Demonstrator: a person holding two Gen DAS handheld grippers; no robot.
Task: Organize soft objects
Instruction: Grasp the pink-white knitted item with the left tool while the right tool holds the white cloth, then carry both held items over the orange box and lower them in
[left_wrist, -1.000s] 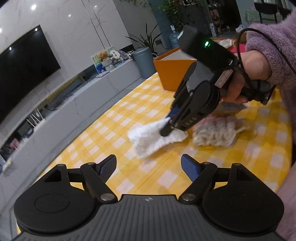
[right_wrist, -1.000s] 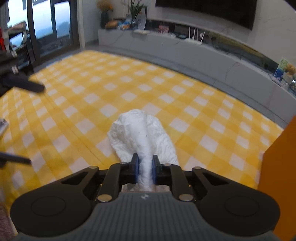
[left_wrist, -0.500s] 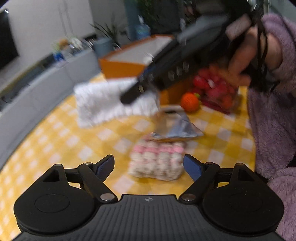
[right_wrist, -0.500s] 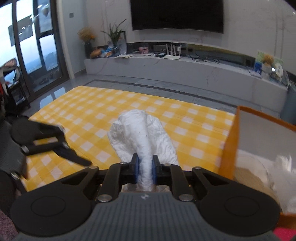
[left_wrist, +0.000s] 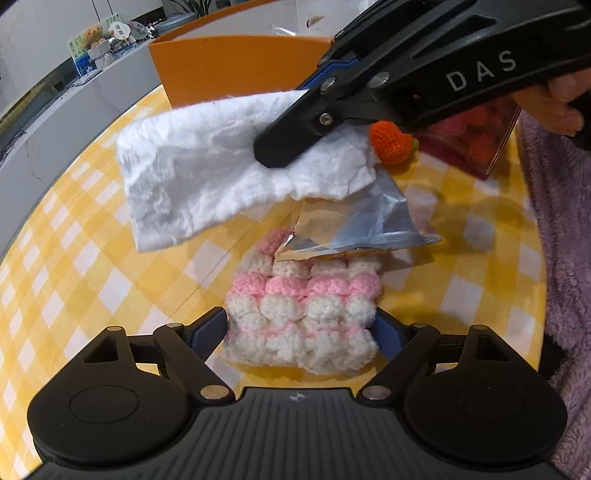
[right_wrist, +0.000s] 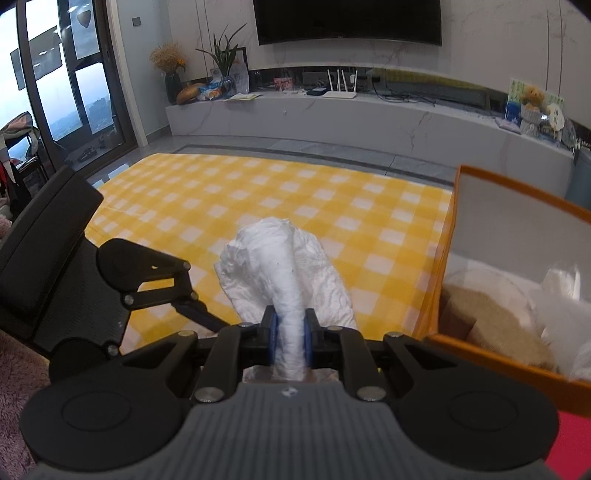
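Note:
My right gripper (right_wrist: 290, 328) is shut on a white cloth (right_wrist: 284, 262) and holds it in the air left of the orange box (right_wrist: 517, 354); the cloth also shows in the left wrist view (left_wrist: 229, 158) under that gripper's fingers (left_wrist: 295, 140). My left gripper (left_wrist: 301, 328) is open, its fingertips on either side of a pink and white crocheted piece (left_wrist: 306, 306) lying on the yellow checked tablecloth (left_wrist: 92, 288). A silver foil pouch (left_wrist: 354, 229) overlaps the far edge of the crocheted piece.
An orange crocheted ball (left_wrist: 391, 142) and a clear box of red and pink items (left_wrist: 476, 140) lie behind the pouch. The orange box (left_wrist: 236, 66) holds beige and white soft things (right_wrist: 517, 314). The left gripper's body (right_wrist: 110, 280) is at the left. The person's purple sleeve (left_wrist: 561, 221) borders the right.
The left gripper has moved in around the crocheted piece. The right gripper has carried the white cloth up and toward the orange box.

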